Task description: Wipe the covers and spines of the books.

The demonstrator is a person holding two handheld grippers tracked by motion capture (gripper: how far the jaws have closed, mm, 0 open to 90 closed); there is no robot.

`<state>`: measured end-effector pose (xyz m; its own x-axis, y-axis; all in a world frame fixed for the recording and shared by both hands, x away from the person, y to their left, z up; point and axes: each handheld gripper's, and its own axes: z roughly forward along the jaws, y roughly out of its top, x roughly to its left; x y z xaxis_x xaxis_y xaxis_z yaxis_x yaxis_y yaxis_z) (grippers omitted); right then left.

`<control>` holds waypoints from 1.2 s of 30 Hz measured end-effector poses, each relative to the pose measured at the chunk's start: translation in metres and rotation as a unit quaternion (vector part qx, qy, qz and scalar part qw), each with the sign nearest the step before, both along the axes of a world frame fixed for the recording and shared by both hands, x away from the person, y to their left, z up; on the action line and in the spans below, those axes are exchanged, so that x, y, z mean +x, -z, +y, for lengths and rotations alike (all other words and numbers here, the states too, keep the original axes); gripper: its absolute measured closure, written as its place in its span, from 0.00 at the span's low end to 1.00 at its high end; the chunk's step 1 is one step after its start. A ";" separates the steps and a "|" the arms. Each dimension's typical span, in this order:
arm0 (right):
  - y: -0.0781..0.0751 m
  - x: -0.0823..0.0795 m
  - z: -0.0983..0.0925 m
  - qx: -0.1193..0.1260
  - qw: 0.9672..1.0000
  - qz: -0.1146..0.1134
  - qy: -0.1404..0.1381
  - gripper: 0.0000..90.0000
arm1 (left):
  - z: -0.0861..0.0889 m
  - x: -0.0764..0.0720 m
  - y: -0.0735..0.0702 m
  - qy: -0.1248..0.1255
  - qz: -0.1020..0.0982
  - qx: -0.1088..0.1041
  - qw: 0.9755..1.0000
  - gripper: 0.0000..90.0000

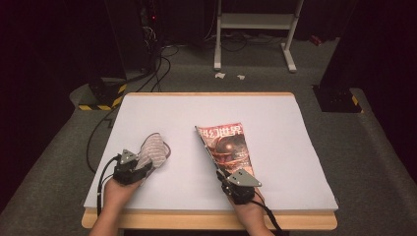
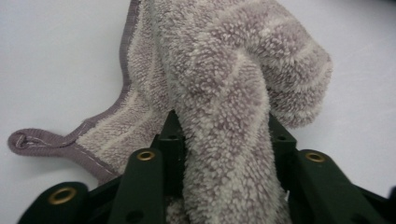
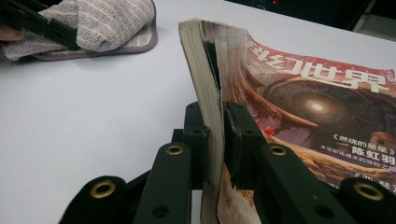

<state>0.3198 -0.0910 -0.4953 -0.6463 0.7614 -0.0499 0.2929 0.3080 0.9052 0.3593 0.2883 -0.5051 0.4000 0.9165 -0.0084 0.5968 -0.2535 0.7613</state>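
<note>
left gripper (image 2: 224,154) clamps a bunched towel (image 2: 233,74); right gripper (image 3: 215,140) pinches the magazine (image 3: 317,107) edge; best to wipe gently, magazine steady.

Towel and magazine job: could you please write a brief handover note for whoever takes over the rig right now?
Left gripper: shut on a bunched fold of the towel; the rest of the towel lies on the table, front left.
Right gripper: shut on the magazine at its near edge, that side lifted, cover up, mid-table.
Done: both things are gripped.
Left: likely wiping; where each thing should go cannot be told from here.
</note>
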 end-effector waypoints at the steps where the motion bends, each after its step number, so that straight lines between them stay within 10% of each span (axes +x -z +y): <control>1: 0.000 0.000 0.000 0.000 1.000 0.000 0.000 0.89 | 0.000 0.000 0.000 -0.001 -0.001 -0.001 1.000 0.72; 16: 0.001 -0.004 0.001 -0.004 1.000 0.000 -0.013 0.91 | -0.014 -0.015 -0.019 0.044 -0.060 -0.095 0.993 0.78; 26: 0.002 -0.011 0.009 -0.006 0.999 0.004 -0.041 0.91 | -0.055 -0.031 -0.049 0.107 -0.100 -0.131 0.981 0.78; 36: 0.002 -0.013 0.011 -0.011 0.999 -0.001 -0.048 0.91 | -0.103 -0.048 -0.071 0.183 -0.120 -0.176 0.960 0.78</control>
<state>0.3067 -0.0800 -0.4971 -0.7161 0.6947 -0.0678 0.2595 0.3550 0.8981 0.3114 0.1851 -0.4341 0.7233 0.6720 -0.1590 0.3141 -0.1151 0.9424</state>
